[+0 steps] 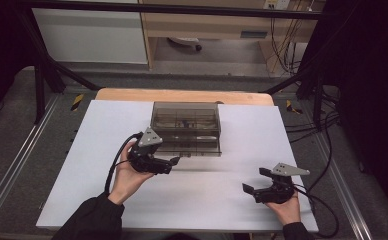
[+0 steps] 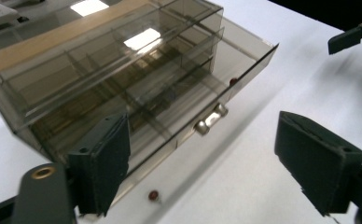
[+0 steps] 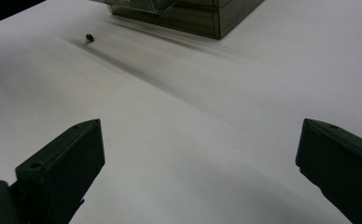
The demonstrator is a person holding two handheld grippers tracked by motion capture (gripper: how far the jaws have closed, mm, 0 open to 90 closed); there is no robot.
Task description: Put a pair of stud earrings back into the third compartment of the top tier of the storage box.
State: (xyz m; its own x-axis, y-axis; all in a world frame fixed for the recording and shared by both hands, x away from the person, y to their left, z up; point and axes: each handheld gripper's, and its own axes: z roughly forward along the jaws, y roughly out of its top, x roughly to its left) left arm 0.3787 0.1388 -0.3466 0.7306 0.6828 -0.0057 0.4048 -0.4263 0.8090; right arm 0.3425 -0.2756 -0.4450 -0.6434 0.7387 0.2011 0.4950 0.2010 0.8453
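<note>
Left gripper (image 1: pixel 174 161) wide open just off the drawer's handle (image 2: pixel 211 118), letting go; right gripper (image 1: pixel 254 182) open too, idle.

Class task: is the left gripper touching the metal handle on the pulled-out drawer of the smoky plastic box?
Apart. The left gripper view shows the left gripper open, with white table between its jaws and the handle beyond them.

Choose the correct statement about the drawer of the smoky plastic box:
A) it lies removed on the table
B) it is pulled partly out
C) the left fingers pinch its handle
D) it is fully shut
B: the drawer juts out from the box, its handle free.
</note>
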